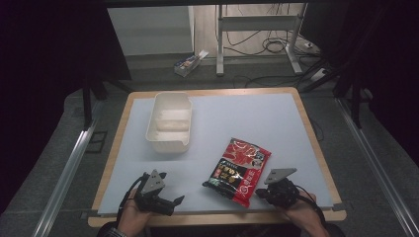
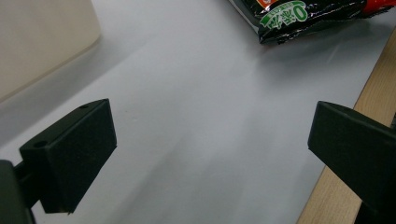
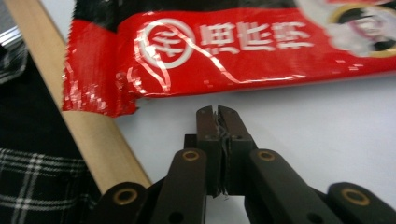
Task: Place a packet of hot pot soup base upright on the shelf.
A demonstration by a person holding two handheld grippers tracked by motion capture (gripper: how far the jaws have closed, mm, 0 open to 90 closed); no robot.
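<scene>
counter (image 1: 276, 123) from the high view first: a pale grey mat with a wooden rim, a cream plastic bin (image 1: 169, 121) standing toward its far left, and a red and black snack packet (image 1: 239, 171) lying flat toward the near right, one corner reaching the near edge. the left claw (image 1: 174, 202) sits at the near left, well apart from the packet, with its jaws spread. the right claw (image 1: 261, 193) lies just beside the packet's near right corner.

left gripper view: the two black jaws stand wide with only bare mat between them; the packet's black end with a green label (image 2: 285, 13) lies far ahead, and the bin wall (image 2: 42, 42) rises at one side.

right gripper view: the right claw (image 3: 218, 111) is closed tight, pad against pad, with nothing between them. its tips point at the packet's crimped red seam (image 3: 224, 51), close to it but apart, with a strip of mat between (the foil there is crinkled and glossy).

the packet looks light, soft and slippery, and its contents may crush under a hard squeeze. the best hold is probably the flat crimped seam or a corner, which is thin enough for the jaws to bite. the claw would need to open before taking it.
</scene>
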